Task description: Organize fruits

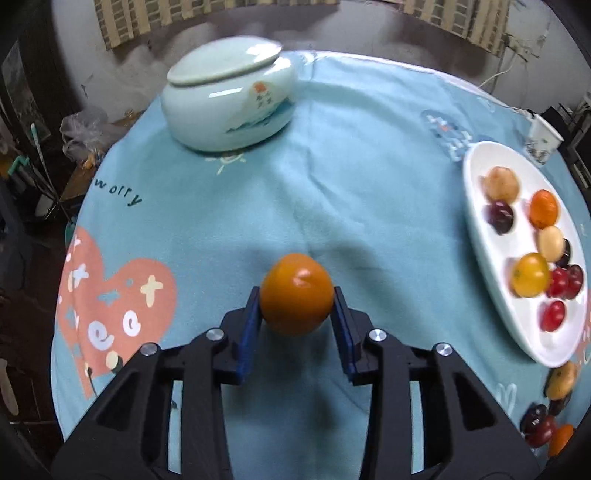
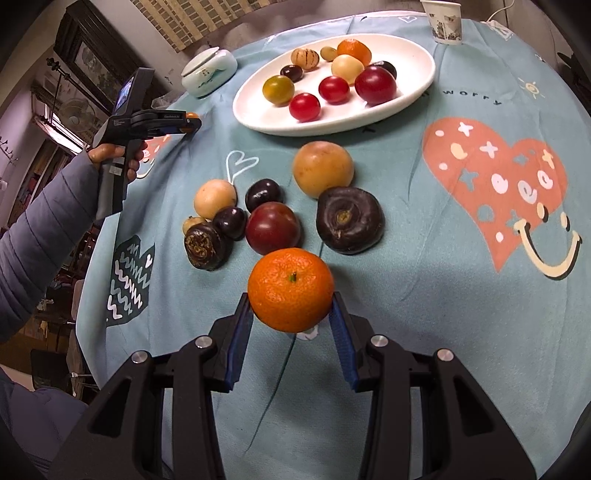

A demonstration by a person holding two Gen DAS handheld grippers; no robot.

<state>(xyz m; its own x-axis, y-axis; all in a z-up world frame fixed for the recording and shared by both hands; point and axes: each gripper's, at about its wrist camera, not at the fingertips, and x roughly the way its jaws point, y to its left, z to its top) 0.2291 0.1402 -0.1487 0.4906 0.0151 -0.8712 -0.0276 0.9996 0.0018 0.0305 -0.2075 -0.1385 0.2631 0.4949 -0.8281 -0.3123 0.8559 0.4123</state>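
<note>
Right wrist view: my right gripper (image 2: 291, 306) clamps tangerine (image 2: 290, 290); white plate (image 2: 417, 88) straight ahead, beyond loose fruit.

Dim indoor light, soft shadows; left view motion-blurred, right sharp; fisheye warp, dark corners.

Beyond the far edge of my table, covered in a light blue cloth (image 1: 369, 177) printed with coral hearts, a stained pale wall (image 1: 369, 33) carries woven bamboo blinds (image 1: 122, 22). Off the table's left edge in my right-wrist view stand a dark framed cabinet (image 2: 88, 62) and an electric fan (image 2: 74, 110). Crumpled plastic bags (image 1: 85, 136) clutter the dim left side in my left-wrist view.
</note>
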